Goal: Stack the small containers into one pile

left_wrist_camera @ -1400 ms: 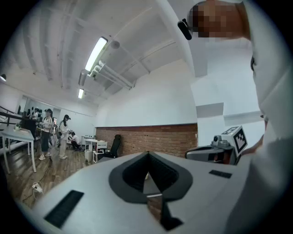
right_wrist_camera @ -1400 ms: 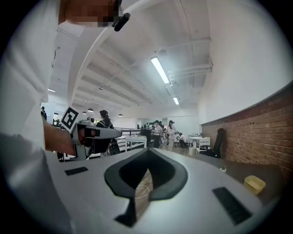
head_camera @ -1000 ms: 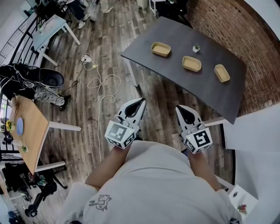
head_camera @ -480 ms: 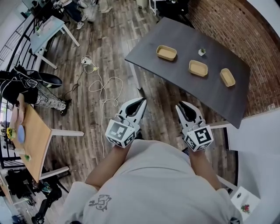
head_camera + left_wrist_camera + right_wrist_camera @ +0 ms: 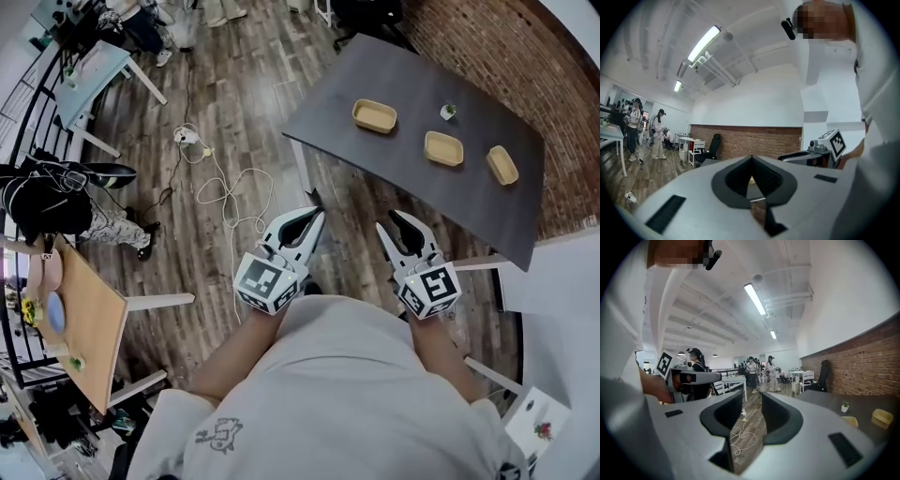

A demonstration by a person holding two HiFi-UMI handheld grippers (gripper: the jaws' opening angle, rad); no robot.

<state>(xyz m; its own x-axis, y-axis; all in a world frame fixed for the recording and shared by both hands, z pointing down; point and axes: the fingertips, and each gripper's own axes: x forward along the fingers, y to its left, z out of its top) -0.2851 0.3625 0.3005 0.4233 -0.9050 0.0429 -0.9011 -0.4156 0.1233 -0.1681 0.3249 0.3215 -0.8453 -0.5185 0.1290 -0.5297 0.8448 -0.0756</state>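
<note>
Seen from above, a person in a pale top [image 5: 347,394] holds two grippers out level over a wooden floor [image 5: 234,112], short of a dark table [image 5: 403,169]. The left gripper [image 5: 317,215] has its jaws pressed together at the tips, with nothing pinched between them. The right gripper [image 5: 399,219] has its jaws spread apart. They have just been opening, and only floor shows through the gap. Neither gripper touches anything, and both are well apart from the things on the table.

Three small tan containers lie in a loose row on the table, each on its own and apart from the others. The first container [image 5: 374,115] is at the left, the second container [image 5: 443,148] is in the middle, and the third container [image 5: 502,164] is at the right, nearest the brick wall [image 5: 562,84]. A tiny potted plant [image 5: 449,112] stands near the table's far edge, between the first and second containers.
</note>
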